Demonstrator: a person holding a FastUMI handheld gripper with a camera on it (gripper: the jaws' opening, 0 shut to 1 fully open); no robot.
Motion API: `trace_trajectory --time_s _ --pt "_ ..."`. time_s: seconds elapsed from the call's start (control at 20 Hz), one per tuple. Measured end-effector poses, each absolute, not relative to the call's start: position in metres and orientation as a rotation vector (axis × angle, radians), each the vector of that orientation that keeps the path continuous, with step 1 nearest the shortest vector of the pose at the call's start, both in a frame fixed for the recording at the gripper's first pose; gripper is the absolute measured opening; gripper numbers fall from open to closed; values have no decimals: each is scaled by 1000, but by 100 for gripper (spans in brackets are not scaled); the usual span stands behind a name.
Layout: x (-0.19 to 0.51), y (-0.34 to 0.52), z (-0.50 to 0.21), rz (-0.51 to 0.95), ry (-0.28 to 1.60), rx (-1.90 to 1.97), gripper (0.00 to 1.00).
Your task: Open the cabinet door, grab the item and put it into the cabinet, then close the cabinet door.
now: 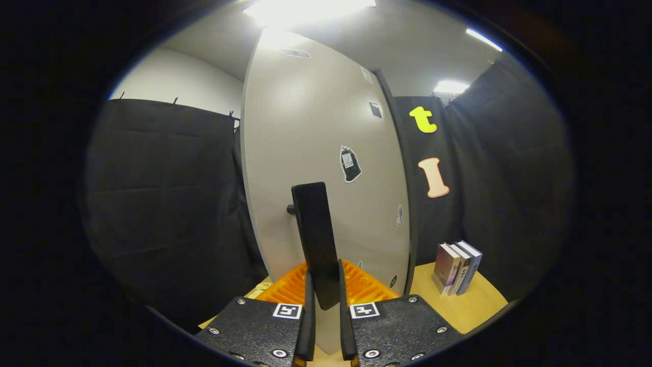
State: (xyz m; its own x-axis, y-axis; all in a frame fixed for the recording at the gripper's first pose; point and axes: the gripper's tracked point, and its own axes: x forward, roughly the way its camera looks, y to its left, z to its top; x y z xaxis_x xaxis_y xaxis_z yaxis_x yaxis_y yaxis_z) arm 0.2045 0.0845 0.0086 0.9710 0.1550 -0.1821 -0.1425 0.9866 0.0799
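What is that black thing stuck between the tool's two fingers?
In the gripper view, the cabinet door's black handle sits between the tool's fingers, which close around its lower end. The books stand apart, on the table.

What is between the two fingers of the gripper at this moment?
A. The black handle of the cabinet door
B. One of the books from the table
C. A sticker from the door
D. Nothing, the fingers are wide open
A. The gripper has both fingers closed on the lower end of the flat black handle, which stands out from the grey cabinet door; the books stand apart on the table to the right.
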Motion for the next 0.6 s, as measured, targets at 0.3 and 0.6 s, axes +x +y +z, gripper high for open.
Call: trace_trajectory --time_s 0.3,0.6 --pt "203 71 12 80 186 30 19" --pt "202 64 14 10 172 17 14"
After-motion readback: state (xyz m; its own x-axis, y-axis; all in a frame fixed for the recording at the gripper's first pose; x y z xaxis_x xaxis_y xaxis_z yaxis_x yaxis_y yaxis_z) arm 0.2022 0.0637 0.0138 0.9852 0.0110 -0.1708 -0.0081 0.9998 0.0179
